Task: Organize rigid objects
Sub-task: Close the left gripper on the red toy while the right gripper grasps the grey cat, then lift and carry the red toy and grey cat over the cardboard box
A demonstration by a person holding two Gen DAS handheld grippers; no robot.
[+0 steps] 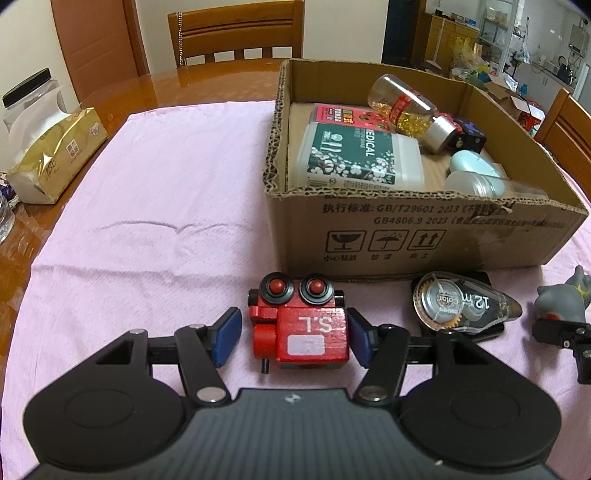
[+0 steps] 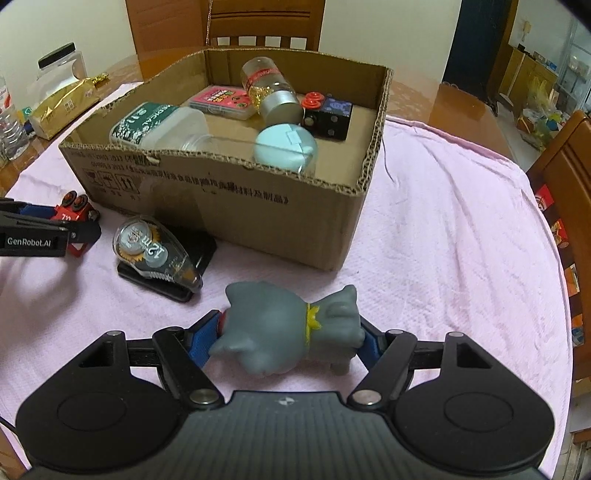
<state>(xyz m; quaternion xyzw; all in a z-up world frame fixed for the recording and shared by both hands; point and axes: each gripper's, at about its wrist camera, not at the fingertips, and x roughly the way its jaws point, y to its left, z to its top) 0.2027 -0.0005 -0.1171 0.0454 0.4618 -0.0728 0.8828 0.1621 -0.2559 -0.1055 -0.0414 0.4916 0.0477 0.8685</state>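
Toys wait on the pink cloth (image 1: 155, 206) just before the cardboard box (image 1: 424, 236), where sorted items already lie. Left gripper (image 1: 293, 334) straddles the red toy robot (image 1: 300, 325), pads slightly apart from it, ready to clamp. Right gripper (image 2: 288, 338) pinches the grey rubber animal (image 2: 291, 332) end to end, presumably to lift it into the box.

Glossy wooden tabletop (image 1: 229, 83) under pink cloth (image 1: 155, 192); wooden chair (image 1: 236, 31) behind, cream wall (image 1: 155, 33), brown door (image 1: 96, 40).
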